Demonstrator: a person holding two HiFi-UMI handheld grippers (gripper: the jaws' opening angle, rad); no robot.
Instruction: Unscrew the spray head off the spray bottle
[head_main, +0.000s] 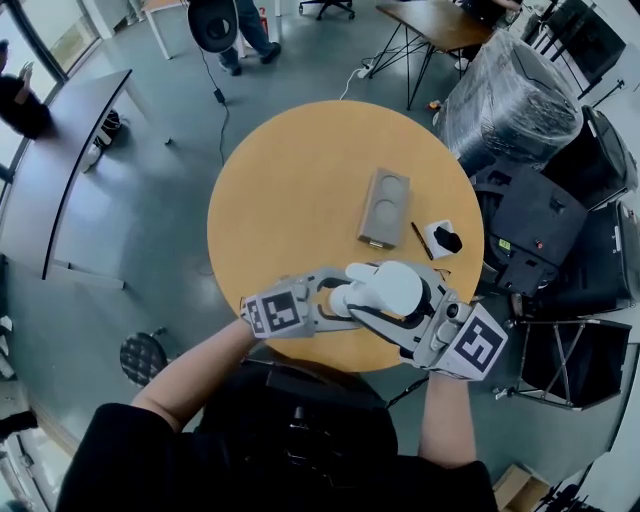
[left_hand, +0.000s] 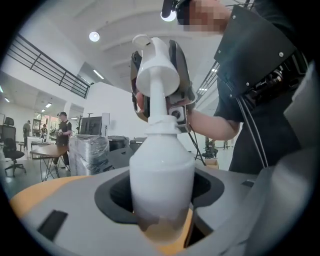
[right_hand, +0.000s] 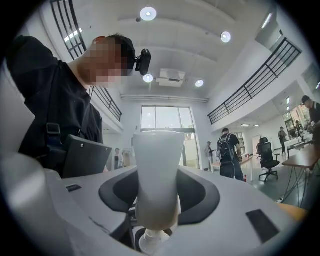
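Head view: a white plastic spray bottle (head_main: 385, 290) is held sideways over the near edge of the round orange tabletop (head_main: 290, 190), between the left gripper (head_main: 335, 303) and the right gripper (head_main: 408, 312). Farther back lie a grey rectangular tray (head_main: 383, 207), a thin black pen (head_main: 421, 240) and a small white square block (head_main: 443, 238) with a black piece on it.

Left gripper view: the jaws are clamped on the bottle's rounded body (left_hand: 162, 170). The white spray head (left_hand: 157, 70) sits on the neck, with the right gripper around it.

Right gripper view: the jaws are clenched on the spray head (right_hand: 157, 170).
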